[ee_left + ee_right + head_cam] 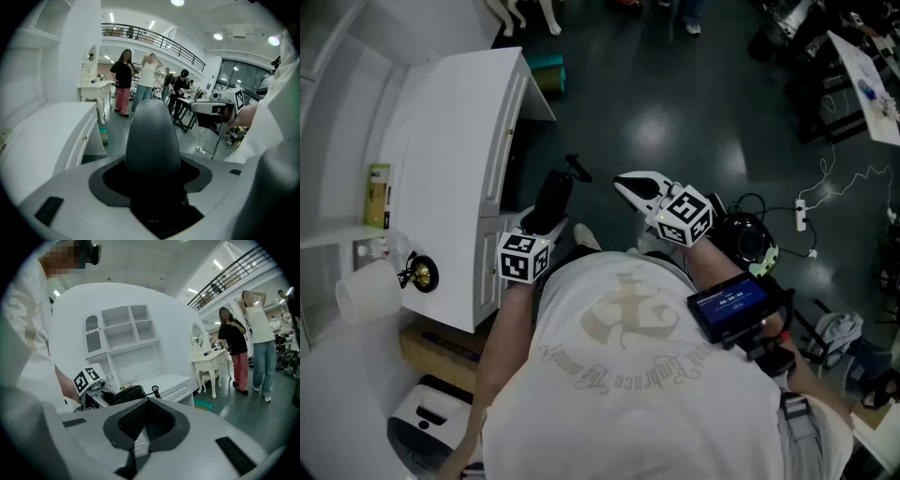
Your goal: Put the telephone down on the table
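Two grippers are in the air beside the front edge of the white table (pixel 450 141). The left gripper (pixel 542 217) is clamped on the black telephone (pixel 555 195), which hangs over the dark floor (pixel 675 112), not on the table. The right gripper (pixel 630 185) has its jaws together, with nothing between them.

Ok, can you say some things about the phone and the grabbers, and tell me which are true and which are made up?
1. The left gripper holds the black telephone. True.
2. The telephone lies on the white desk. False: it is held up in the air beside the desk.
3. The right gripper holds a cup. False: nothing is between its jaws.
4. People stand far back in the room. True.
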The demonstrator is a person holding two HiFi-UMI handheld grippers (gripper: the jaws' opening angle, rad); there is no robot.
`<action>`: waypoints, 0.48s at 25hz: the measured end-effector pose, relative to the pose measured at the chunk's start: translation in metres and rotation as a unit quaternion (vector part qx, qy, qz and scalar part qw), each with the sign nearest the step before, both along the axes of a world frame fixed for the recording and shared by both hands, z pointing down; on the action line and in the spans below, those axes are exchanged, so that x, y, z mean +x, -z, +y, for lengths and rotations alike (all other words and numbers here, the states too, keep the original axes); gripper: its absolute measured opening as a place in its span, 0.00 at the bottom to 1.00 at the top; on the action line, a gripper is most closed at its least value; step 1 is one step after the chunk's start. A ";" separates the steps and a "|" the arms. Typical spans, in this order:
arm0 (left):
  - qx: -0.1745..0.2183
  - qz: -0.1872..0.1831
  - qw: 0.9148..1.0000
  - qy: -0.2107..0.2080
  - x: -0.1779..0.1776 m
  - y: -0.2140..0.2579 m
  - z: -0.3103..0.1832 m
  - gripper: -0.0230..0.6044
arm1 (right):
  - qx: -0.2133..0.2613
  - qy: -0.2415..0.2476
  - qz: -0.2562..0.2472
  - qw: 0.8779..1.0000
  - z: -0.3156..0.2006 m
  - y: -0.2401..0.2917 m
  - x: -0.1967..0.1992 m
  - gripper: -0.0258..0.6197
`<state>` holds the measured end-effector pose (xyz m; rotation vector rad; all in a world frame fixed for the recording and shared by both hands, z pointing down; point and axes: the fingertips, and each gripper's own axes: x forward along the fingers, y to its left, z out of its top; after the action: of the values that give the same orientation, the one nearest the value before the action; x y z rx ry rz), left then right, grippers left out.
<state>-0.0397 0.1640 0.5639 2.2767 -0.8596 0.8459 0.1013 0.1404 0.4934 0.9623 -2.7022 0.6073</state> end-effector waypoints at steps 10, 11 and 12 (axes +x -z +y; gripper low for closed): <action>0.011 -0.011 1.000 -0.008 -0.018 0.012 -0.027 0.48 | 0.012 -0.015 -0.029 0.999 -0.028 0.018 -0.015 0.06; 0.011 -0.011 1.000 -0.010 -0.020 0.012 -0.029 0.48 | 0.011 -0.017 -0.026 0.999 -0.030 0.018 -0.017 0.06; 0.012 -0.010 1.000 -0.012 -0.023 0.011 -0.032 0.48 | 0.010 -0.020 -0.023 1.000 -0.032 0.016 -0.020 0.06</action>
<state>-0.0630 0.1323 0.5531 2.3069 -0.8580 0.8746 0.0810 0.1081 0.4775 1.0207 -2.7395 0.6185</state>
